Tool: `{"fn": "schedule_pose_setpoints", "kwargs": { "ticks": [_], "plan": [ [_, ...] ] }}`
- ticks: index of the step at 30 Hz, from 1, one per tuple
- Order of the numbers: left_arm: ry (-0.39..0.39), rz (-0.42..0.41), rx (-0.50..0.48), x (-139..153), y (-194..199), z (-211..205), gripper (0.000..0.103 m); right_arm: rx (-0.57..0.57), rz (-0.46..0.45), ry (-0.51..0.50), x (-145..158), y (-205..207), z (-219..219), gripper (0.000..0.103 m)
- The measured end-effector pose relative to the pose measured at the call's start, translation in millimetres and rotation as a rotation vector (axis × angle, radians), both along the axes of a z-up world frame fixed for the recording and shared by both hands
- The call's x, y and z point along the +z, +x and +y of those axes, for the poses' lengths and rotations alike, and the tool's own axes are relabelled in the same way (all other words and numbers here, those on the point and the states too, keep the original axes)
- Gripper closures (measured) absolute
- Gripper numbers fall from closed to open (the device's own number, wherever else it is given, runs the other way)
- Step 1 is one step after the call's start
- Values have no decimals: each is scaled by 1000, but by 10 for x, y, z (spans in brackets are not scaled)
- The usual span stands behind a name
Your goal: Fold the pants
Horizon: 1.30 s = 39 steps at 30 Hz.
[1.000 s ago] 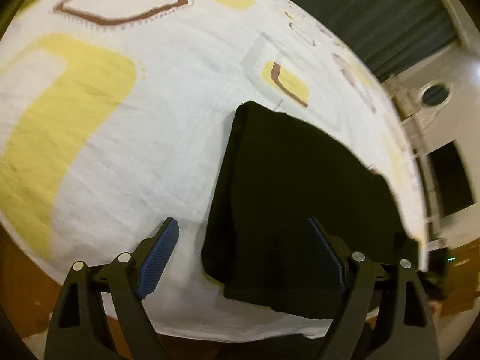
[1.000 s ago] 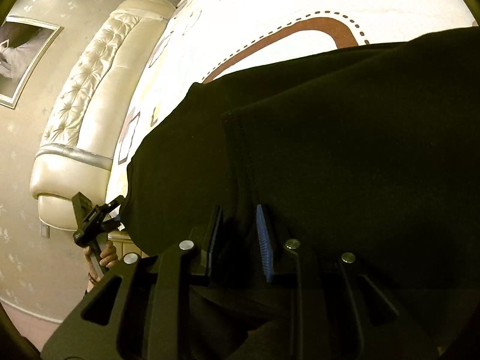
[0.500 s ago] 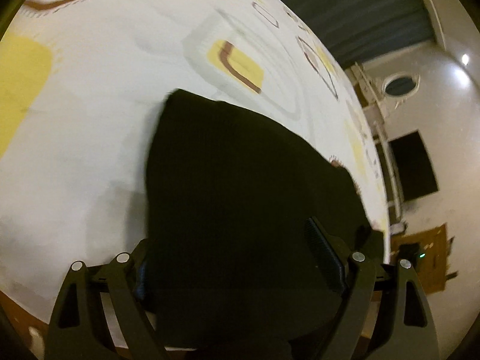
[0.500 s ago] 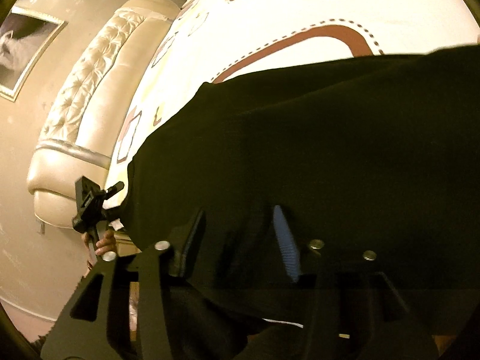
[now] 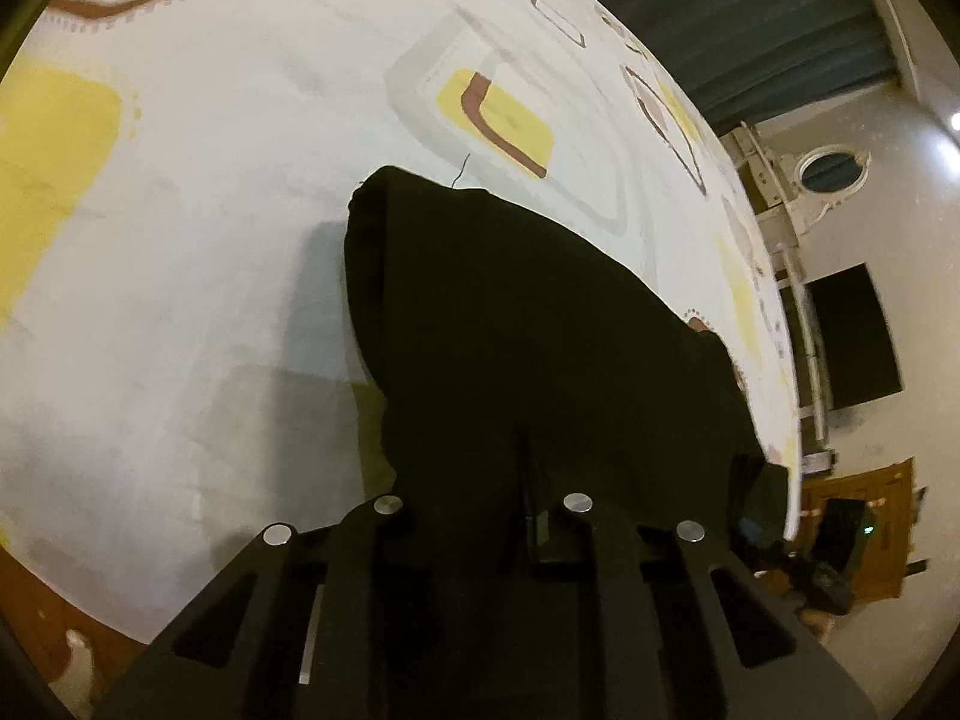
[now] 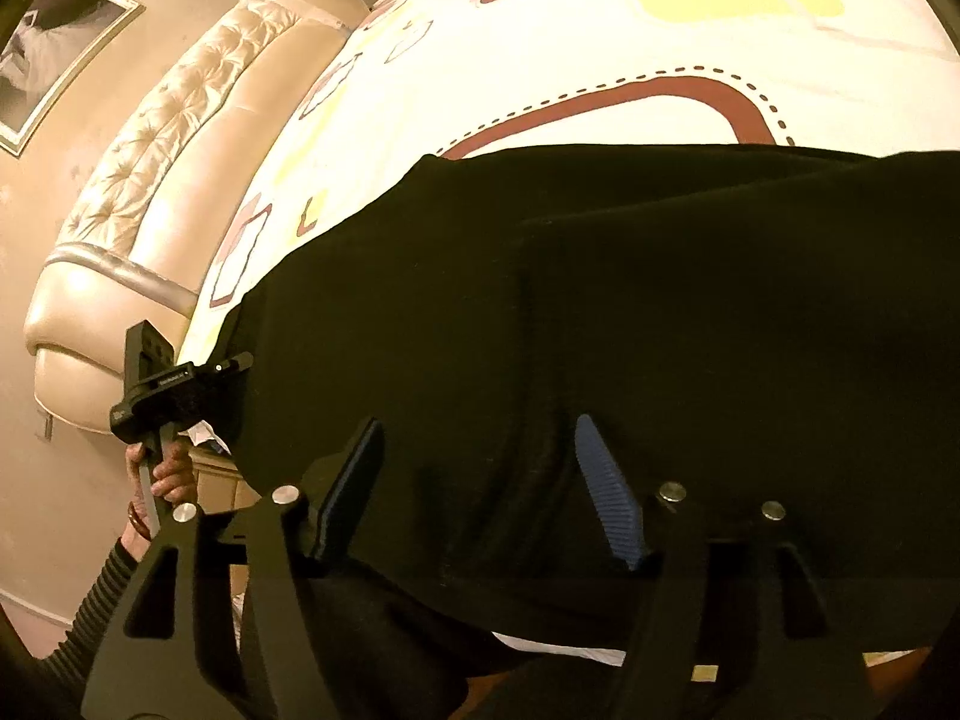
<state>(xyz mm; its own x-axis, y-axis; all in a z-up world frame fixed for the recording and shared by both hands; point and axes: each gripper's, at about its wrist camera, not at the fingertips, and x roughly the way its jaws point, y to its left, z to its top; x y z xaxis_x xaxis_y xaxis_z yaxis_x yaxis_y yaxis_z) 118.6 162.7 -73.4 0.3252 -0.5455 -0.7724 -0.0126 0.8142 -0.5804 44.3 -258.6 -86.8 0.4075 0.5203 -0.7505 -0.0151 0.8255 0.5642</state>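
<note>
The black pants (image 5: 510,324) lie folded on a white bedsheet (image 5: 210,210) with yellow and brown shapes. My left gripper (image 5: 480,498) is shut on the near edge of the pants, with cloth bunched over its fingers. In the right wrist view the pants (image 6: 660,312) fill the middle, folded in layers. My right gripper (image 6: 486,480) is open over the near edge of the pants, with its blue pads (image 6: 606,498) spread wide. The left gripper also shows in the right wrist view (image 6: 162,390), held in a hand at the cloth's left corner.
A tufted cream headboard (image 6: 156,180) stands at the left of the bed. Dark curtains (image 5: 750,12) and a wall with a round window (image 5: 834,168) lie beyond the bed's far side. The bed's edge runs just below both grippers.
My left gripper moved onto the pants and shut on their near edge. My right gripper let go of the cloth and opened wide.
</note>
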Motion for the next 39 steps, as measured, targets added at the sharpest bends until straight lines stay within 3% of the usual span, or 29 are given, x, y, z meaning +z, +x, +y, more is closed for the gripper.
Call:
{"fn": "schedule_pose_setpoints", "kwargs": {
  "ticks": [3, 13, 23, 31, 39],
  "plan": [
    [50, -23, -12, 113, -22, -84, 87, 9, -3, -24, 22, -2, 39, 32],
    [108, -127, -64, 754, -69, -510, 88, 50, -31, -121, 84, -9, 211, 20],
    [164, -253, -221, 1326, -145, -1478, 89, 49, -47, -163, 186, -65, 218, 19],
    [251, -301, -339, 1344, -274, -2230, 89, -6, -112, -261, 395, -195, -9, 19],
    [330, -313, -414, 1158, -447, -2907, 89, -96, -190, -377, 630, -368, -355, 17]
  ]
}}
